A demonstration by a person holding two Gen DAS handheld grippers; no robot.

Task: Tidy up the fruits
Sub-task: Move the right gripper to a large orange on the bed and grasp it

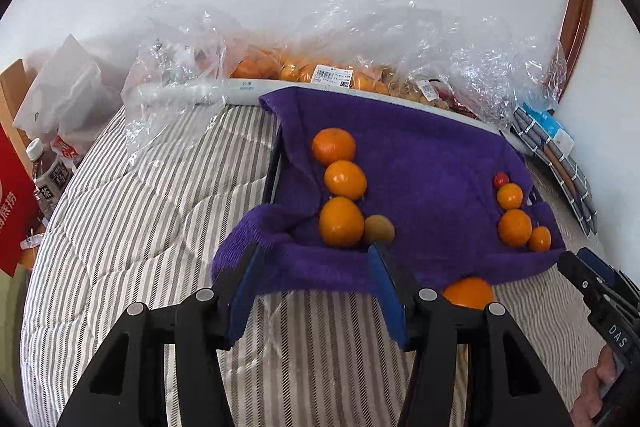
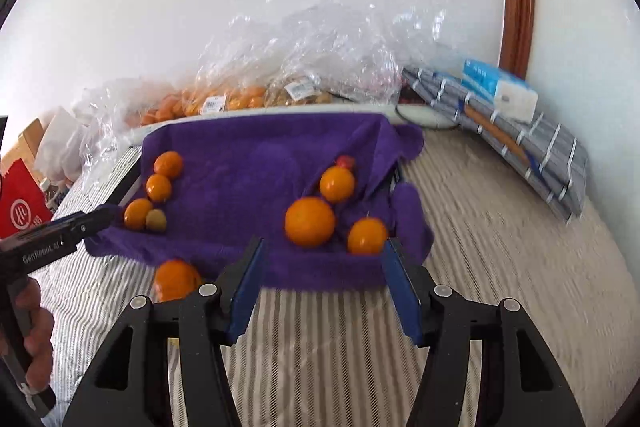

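Note:
A purple towel (image 1: 420, 163) (image 2: 248, 163) lies over a tray on a striped bed. On its left side three oranges (image 1: 344, 179) (image 2: 159, 187) sit in a row with a small brown fruit (image 1: 379, 228) (image 2: 156, 220) beside them. On its right side are three oranges (image 1: 515, 225) (image 2: 310, 221) and a small red fruit (image 1: 500, 179) (image 2: 345, 160). One orange (image 1: 468, 291) (image 2: 176, 279) lies on the bed in front of the towel. My left gripper (image 1: 316, 259) is open and empty before the left group. My right gripper (image 2: 324, 251) is open and empty before the right group.
Clear plastic bags (image 1: 360, 39) (image 2: 320, 59) with more oranges (image 1: 304, 71) (image 2: 224, 99) lie against the wall behind the tray. A folded grey cloth with a tissue pack (image 2: 504, 91) (image 1: 556, 151) is at the right. A red bag (image 1: 12, 203) and bottles (image 1: 46, 175) stand at the left.

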